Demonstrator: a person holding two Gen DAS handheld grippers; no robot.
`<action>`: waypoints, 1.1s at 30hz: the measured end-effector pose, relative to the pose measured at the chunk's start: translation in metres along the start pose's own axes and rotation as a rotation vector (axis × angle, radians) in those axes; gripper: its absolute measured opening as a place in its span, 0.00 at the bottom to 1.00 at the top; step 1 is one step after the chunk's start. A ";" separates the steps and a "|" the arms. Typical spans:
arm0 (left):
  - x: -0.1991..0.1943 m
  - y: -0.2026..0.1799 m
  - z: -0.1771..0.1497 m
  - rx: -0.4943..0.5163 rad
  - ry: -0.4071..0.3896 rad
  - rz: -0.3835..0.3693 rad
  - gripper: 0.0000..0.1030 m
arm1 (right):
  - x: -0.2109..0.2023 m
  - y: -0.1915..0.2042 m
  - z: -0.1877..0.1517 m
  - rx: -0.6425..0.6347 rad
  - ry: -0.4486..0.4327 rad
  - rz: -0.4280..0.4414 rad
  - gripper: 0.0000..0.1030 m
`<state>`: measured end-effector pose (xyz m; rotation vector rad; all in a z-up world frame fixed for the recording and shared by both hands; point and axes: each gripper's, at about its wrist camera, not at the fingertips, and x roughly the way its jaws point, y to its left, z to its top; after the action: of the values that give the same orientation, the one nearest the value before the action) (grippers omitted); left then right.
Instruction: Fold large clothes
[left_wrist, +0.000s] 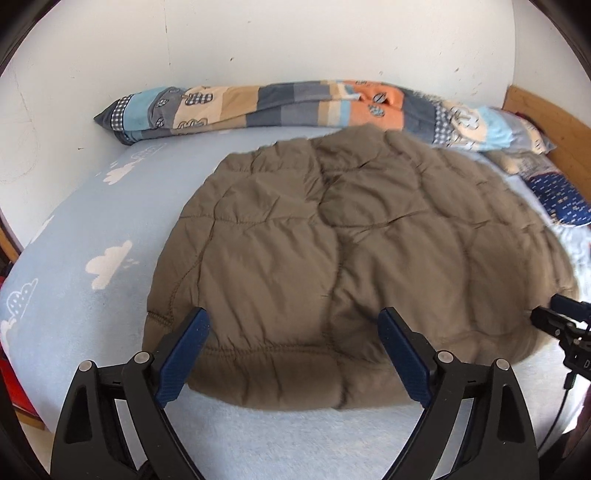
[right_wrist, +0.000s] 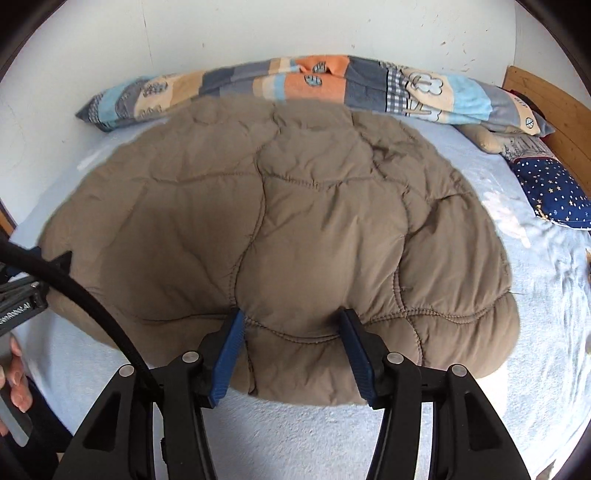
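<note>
A brown quilted jacket (left_wrist: 332, 236) lies spread flat on the light blue bed sheet (left_wrist: 74, 229); in the right wrist view the jacket (right_wrist: 280, 206) fills the middle. My left gripper (left_wrist: 293, 321) hovers over the jacket's near hem, jaws wide apart, pads touching nothing. My right gripper (right_wrist: 291, 319) sits at the near hem further right, its blue pads (right_wrist: 229, 354) straddling a puffy fold of the hem without squeezing it. The right gripper (left_wrist: 561, 321) also shows at the edge of the left wrist view.
A rolled patchwork duvet (left_wrist: 280, 103) lies along the white wall behind the jacket. A navy star-print pillow (right_wrist: 554, 192) and a wooden headboard (right_wrist: 546, 107) are at the right. A person's hand (right_wrist: 16, 373) and a black cable (right_wrist: 85, 299) are at the left.
</note>
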<state>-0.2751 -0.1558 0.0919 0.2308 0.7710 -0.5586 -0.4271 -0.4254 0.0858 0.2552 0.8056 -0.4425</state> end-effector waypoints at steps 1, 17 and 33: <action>-0.010 -0.002 0.000 -0.002 -0.011 -0.017 0.89 | -0.006 -0.001 -0.001 0.005 -0.013 0.012 0.62; -0.120 -0.036 -0.020 0.142 -0.090 0.062 0.91 | -0.097 0.011 -0.049 0.020 -0.203 -0.047 0.94; -0.099 -0.028 -0.022 0.164 -0.069 0.162 0.91 | -0.074 0.026 -0.047 -0.028 -0.149 -0.040 0.94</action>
<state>-0.3618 -0.1316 0.1474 0.4197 0.6340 -0.4734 -0.4897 -0.3639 0.1105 0.1783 0.6710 -0.4815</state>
